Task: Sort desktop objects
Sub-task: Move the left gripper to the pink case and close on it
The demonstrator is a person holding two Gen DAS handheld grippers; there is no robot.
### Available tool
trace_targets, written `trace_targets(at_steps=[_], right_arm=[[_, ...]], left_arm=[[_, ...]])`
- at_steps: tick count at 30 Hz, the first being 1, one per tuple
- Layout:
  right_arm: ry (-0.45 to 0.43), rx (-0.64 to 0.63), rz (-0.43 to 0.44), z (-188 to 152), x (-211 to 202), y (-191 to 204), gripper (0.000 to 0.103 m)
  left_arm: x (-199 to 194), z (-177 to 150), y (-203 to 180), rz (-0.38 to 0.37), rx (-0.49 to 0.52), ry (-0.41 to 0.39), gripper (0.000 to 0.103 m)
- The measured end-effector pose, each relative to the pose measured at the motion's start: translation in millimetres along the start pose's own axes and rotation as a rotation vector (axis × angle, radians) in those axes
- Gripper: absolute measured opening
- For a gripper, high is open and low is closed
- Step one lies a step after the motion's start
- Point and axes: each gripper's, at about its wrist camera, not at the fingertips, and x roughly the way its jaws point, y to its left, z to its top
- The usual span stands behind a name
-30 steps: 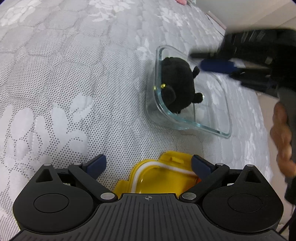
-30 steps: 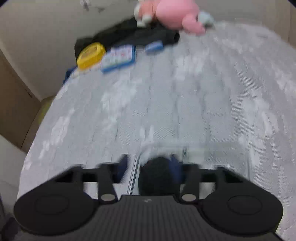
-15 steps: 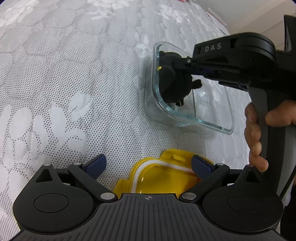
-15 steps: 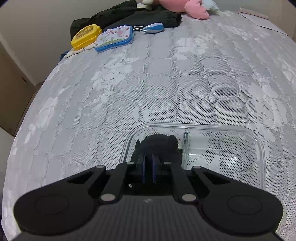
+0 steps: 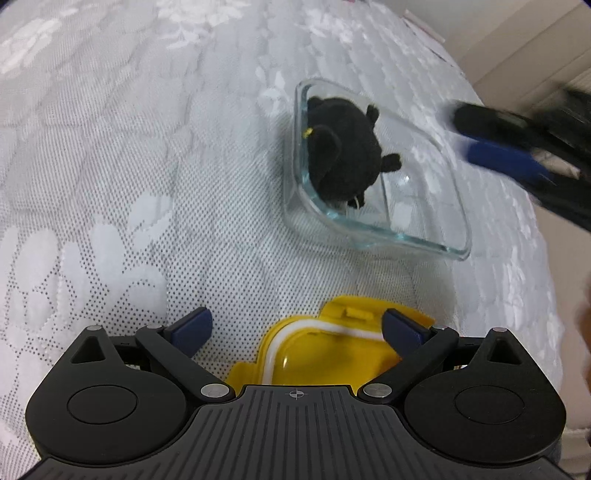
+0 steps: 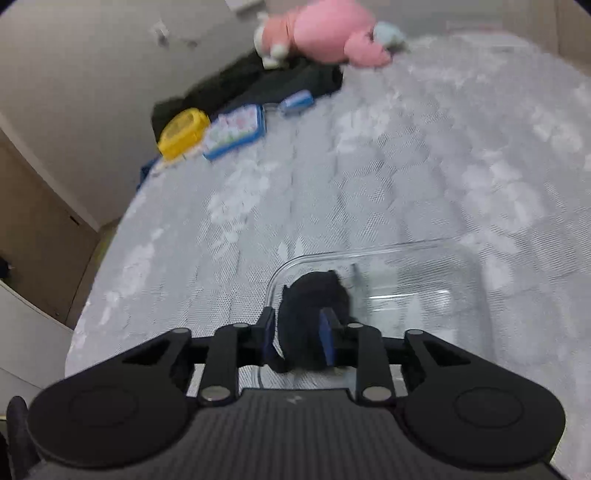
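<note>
A black plush toy (image 5: 343, 155) lies in the left end of a clear glass container (image 5: 373, 230) on the white quilted bed. My right gripper (image 5: 466, 134) shows blurred off the container's right side, clear of the toy. In the right wrist view its jaws are opening, and the toy (image 6: 314, 306) and the container (image 6: 369, 253) show beyond and between the blue pads (image 6: 327, 338) of the right gripper (image 6: 297, 334), which do not press on it. My left gripper (image 5: 297, 328) stands open above a yellow lid (image 5: 332, 354) with a white seal.
At the far end of the bed lie a pink plush (image 6: 325, 33), black cloth (image 6: 258, 85), a yellow box (image 6: 183, 133), a blue-rimmed case (image 6: 236, 131) and a small blue item (image 6: 295, 99). The bed's left edge drops beside a wall (image 6: 74, 92).
Half a second ago the right gripper was shut at the toy inside the container. It has since opened and drawn back to the right. The toy lies slightly turned. The left gripper has stayed put.
</note>
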Motion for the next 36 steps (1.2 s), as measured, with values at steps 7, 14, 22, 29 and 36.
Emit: trace_targets(at_steps=[7,14,22,29,36], right_arm=[[-0.127,-0.054,-0.113,-57.1,-84.3,-34.1,0.096],[-0.186,0.056,-0.268,-111.3,-104.4,-73.7,0.097],[-0.213,0.157,-0.212,-135.2,-110.6,-110.5,0.097],[-0.209,0.229,-0.144,-138.3,-126.5,-136.3,0.097],[-0.226,0.318,-0.063,-142.9,-132.5,-158.1,0.097]], left_arm=[[-14.7,-15.1,-17.3,-0.007,-0.01,-0.104,0.101],[-44.1,-62.6,-68.4,0.108,0.102,-0.132,0.101],[-45.4,-112.8,-119.9,0.282,0.173,-0.033,0.101],[-38.0,-140.3,-171.9,0.388,0.337,0.014,0.101],[-21.4,-141.9,-198.3,0.474,0.389,-0.03,0.101]])
